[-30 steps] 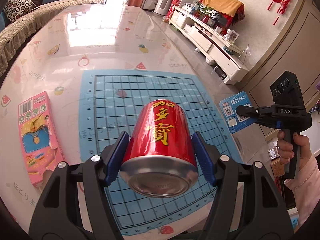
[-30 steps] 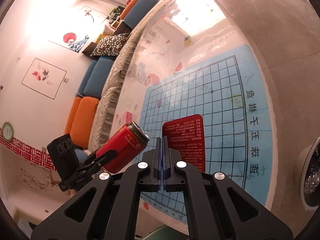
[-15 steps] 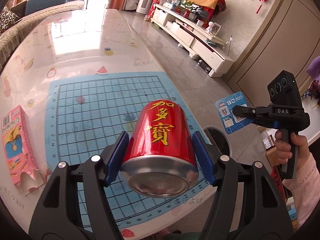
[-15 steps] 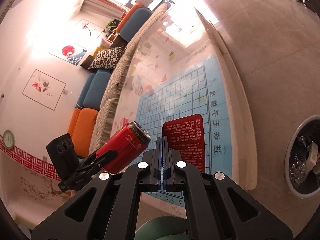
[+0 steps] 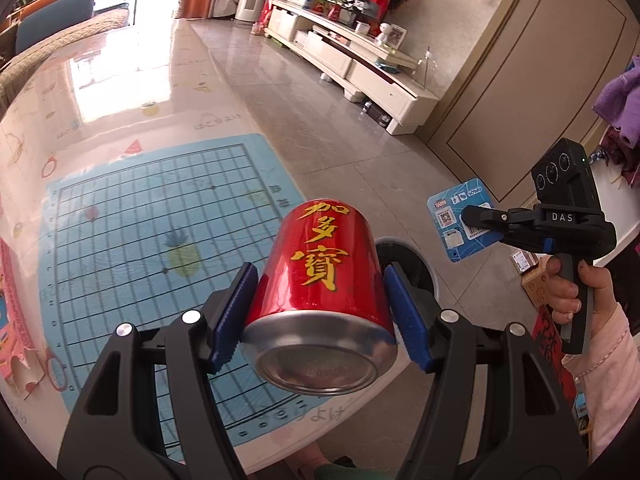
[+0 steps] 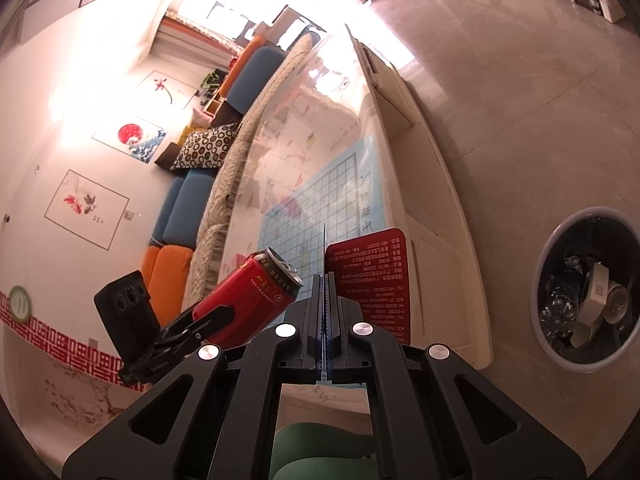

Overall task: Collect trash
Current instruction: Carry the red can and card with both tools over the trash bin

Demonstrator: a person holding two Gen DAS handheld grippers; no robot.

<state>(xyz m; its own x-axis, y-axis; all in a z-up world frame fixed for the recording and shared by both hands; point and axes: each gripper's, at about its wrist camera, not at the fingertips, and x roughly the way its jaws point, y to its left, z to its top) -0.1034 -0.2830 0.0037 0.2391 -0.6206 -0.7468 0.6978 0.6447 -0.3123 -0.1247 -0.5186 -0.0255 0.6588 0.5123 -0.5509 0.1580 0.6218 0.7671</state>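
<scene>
Trash in hand consists of two items: a red can point(image 5: 320, 280), clamped sideways between the blue pads point(image 5: 232, 312) of the left gripper point(image 5: 320, 312), base toward the camera, and a thin card point(image 6: 368, 280), red on one face and blue on the other, pinched flat by the fully closed right gripper point(image 6: 324, 300). In the right wrist view the bin point(image 6: 536, 292) stands on the floor at 3 o'clock, beside the table point(image 6: 440, 240), already holding bottles and a white box. In the left wrist view its rim shows just behind the can at 4 o'clock. Both loads hang over the table edge, not yet above the bin mouth. Carry each gripper on until its load sits squarely over the opening, lower toward the rim, then part the jaws. Release the can low, as judged it may bounce off the rim or roll. The light card may drift, so drop it close to the contents
</scene>
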